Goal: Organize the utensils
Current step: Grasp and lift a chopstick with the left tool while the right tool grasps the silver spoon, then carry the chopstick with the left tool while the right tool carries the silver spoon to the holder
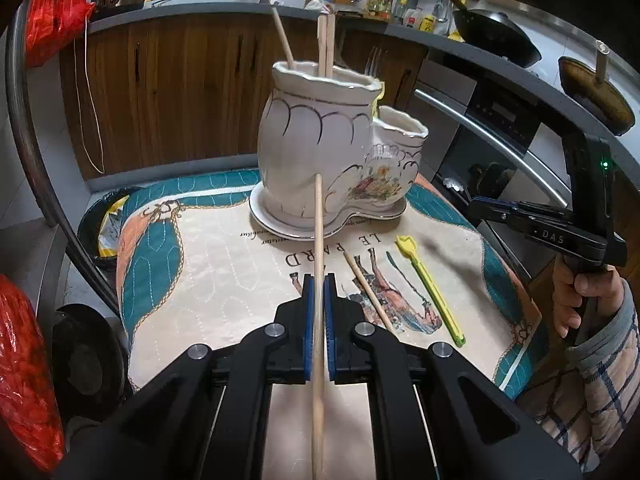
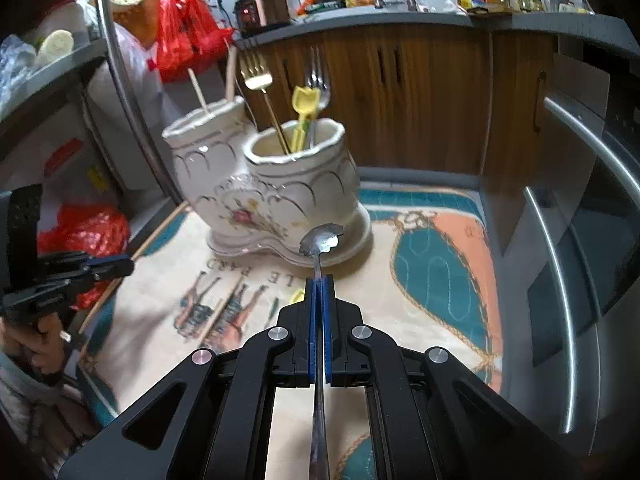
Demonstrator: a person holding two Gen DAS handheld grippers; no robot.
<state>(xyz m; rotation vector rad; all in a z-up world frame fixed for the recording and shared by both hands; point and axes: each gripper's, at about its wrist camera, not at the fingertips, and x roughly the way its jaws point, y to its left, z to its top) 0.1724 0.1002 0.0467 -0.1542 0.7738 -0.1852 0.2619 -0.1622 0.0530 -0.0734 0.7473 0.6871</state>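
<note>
Left gripper: blue pads clamped on a single wooden chopstick, held roughly lengthwise along the fingers, its tip raised above the cloth and pointing toward the holder. Right gripper: pads pressed together on the handle of a metal spork; the scalloped bowl end sticks out past the fingertips, clear of the cloth, in front of the holder's base. Ceramic holder, white with gilt scallop lines and a flower motif, has two compartments, a taller one and a shorter one, joined on one oval base. It stands upright on the patterned cloth that covers the surface. Taller compartment: three wooden chopsticks standing upright or leaning. Shorter compartment, seen from the right wrist view: a gold fork, a silver fork and a yellow plastic utensil. On the cloth, in the left wrist view: one loose chopstick and, just beside it, a yellow-green plastic utensil, both lying flat between the holder and the near edge. A hand with a plaid sleeve shows at the right edge, gripping the other tool's handle.
</note>
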